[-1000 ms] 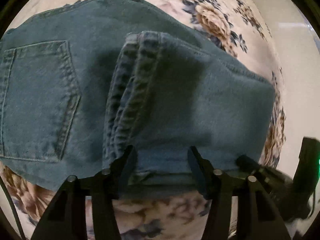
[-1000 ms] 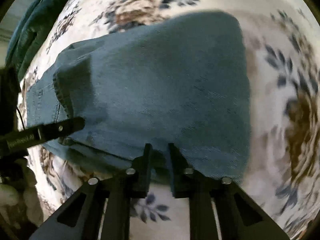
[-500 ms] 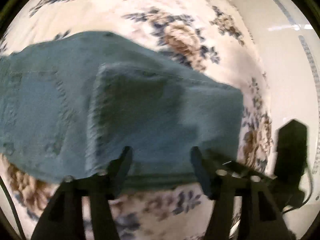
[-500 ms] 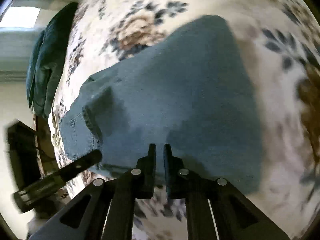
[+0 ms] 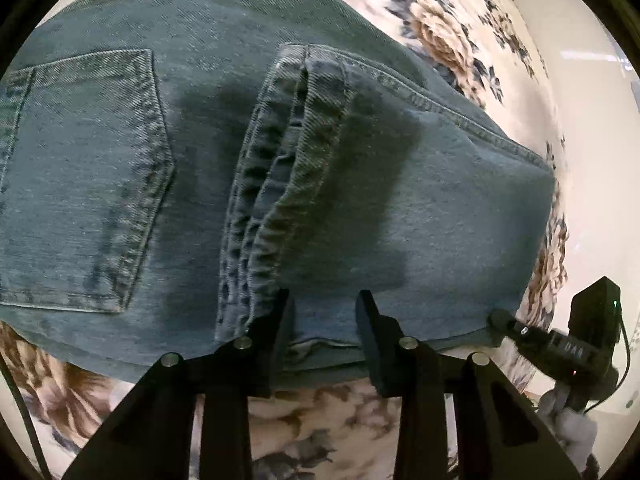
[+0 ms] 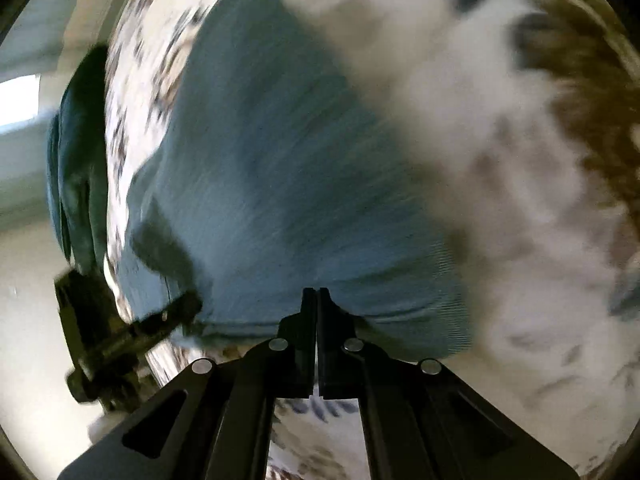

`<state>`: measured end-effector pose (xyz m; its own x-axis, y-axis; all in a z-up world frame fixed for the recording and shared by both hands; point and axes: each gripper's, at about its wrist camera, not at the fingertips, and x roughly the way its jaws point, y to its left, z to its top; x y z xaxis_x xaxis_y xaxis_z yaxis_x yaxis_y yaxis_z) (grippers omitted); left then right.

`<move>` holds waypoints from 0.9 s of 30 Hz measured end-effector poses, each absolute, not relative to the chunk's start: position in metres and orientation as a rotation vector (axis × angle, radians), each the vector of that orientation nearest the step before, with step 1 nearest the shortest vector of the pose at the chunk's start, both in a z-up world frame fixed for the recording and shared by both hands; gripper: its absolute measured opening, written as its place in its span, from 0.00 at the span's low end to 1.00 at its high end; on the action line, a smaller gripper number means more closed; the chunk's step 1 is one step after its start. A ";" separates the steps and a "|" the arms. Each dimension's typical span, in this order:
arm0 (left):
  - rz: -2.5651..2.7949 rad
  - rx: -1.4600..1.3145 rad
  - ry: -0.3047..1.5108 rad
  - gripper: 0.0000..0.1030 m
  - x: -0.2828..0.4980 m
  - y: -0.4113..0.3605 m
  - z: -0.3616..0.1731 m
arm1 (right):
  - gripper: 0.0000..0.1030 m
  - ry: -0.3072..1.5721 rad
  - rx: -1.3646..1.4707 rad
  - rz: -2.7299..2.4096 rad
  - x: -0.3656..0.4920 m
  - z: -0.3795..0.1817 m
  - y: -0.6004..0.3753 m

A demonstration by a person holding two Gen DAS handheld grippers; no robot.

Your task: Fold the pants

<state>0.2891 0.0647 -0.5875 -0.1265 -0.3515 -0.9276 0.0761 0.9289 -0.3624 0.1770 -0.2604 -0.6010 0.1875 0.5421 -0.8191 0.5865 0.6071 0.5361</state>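
Left wrist view: folded blue jeans (image 5: 280,184) fill most of the frame, lying on a floral cloth (image 5: 452,32).

The left hand-held gripper (image 5: 324,312) at the bottom centre has its jaws apart, having just been closing, straddling the near edge of the denim without pinching it. The stacked leg hems (image 5: 272,184) run down the middle, with a back pocket (image 5: 84,176) at the left. In the blurred right wrist view, the right hand-held gripper (image 6: 317,308) at the bottom centre is pressed together at the edge of the jeans (image 6: 288,184), whether on the denim I cannot tell. A dark garment (image 6: 76,184) hangs at the left edge.
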 end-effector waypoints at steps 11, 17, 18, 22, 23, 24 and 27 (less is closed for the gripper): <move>-0.351 -0.087 1.628 0.37 0.288 0.050 -0.573 | 0.00 1.550 0.765 -0.121 0.197 -0.586 -0.251; -0.252 0.026 1.530 0.98 0.277 0.060 -0.533 | 0.99 1.530 0.338 -0.146 0.219 -0.532 -0.190; -0.227 0.019 1.526 0.98 0.275 0.068 -0.530 | 0.99 1.523 0.314 -0.154 0.221 -0.527 -0.184; -0.165 -0.026 1.468 0.98 0.271 0.112 -0.521 | 0.99 1.506 0.272 -0.157 0.228 -0.520 -0.154; -0.154 -0.031 1.458 0.98 0.271 0.121 -0.522 | 0.99 1.504 0.261 -0.162 0.229 -0.521 -0.149; -0.139 -0.050 1.453 0.98 0.272 0.135 -0.523 | 0.99 1.502 0.259 -0.167 0.230 -0.522 -0.144; -0.116 -0.118 1.462 0.98 0.275 0.180 -0.528 | 0.99 1.489 0.278 -0.213 0.233 -0.524 -0.130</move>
<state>0.2749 0.1800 -0.5282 0.1053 -0.1506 -0.9830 0.0067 0.9886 -0.1507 0.2330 -0.1299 -0.5243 0.0727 0.0309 -0.9969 0.3087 0.9497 0.0520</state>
